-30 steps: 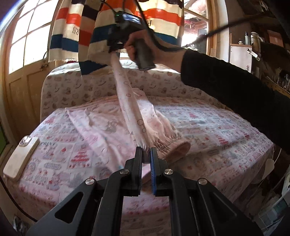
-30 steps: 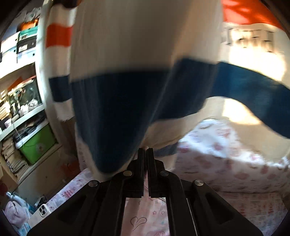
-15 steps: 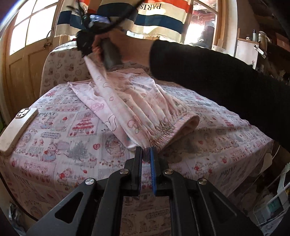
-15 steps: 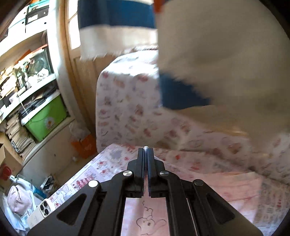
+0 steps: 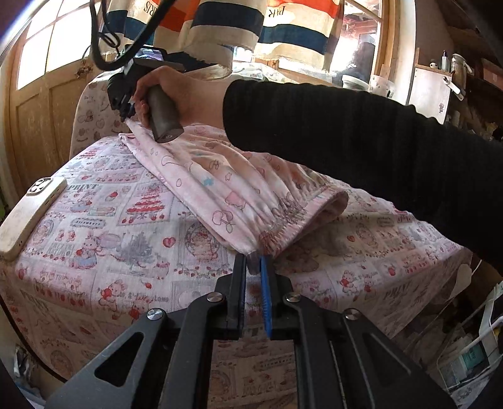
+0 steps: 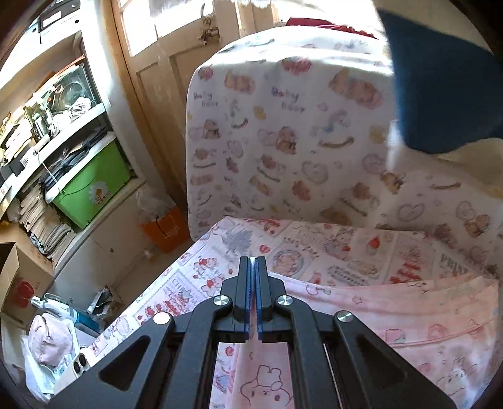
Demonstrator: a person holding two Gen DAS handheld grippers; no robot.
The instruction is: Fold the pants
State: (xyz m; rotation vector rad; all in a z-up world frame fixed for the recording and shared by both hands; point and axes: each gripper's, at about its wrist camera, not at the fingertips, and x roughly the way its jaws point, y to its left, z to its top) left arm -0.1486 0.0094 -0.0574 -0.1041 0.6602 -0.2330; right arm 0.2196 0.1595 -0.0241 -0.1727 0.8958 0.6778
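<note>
The pale pink printed pants (image 5: 226,185) lie folded lengthwise on the patterned table cover (image 5: 125,239). My left gripper (image 5: 253,267) is shut on the gathered waistband at the near end. My right gripper (image 5: 125,116) is shut on the leg end at the far left, low over the table. In the right wrist view the right gripper (image 6: 253,261) pinches a thin edge of the pink fabric (image 6: 408,314), which hangs below its fingers.
A phone in a light case (image 5: 28,214) lies at the table's left edge. A padded backrest (image 6: 283,126) rises behind the table. A striped sweater (image 5: 226,22) hangs above. Shelves and a green bin (image 6: 91,188) stand to the left.
My right gripper has come down and to the left with the leg end, from high in the air to near the table. The pants now lie stretched out flat.
</note>
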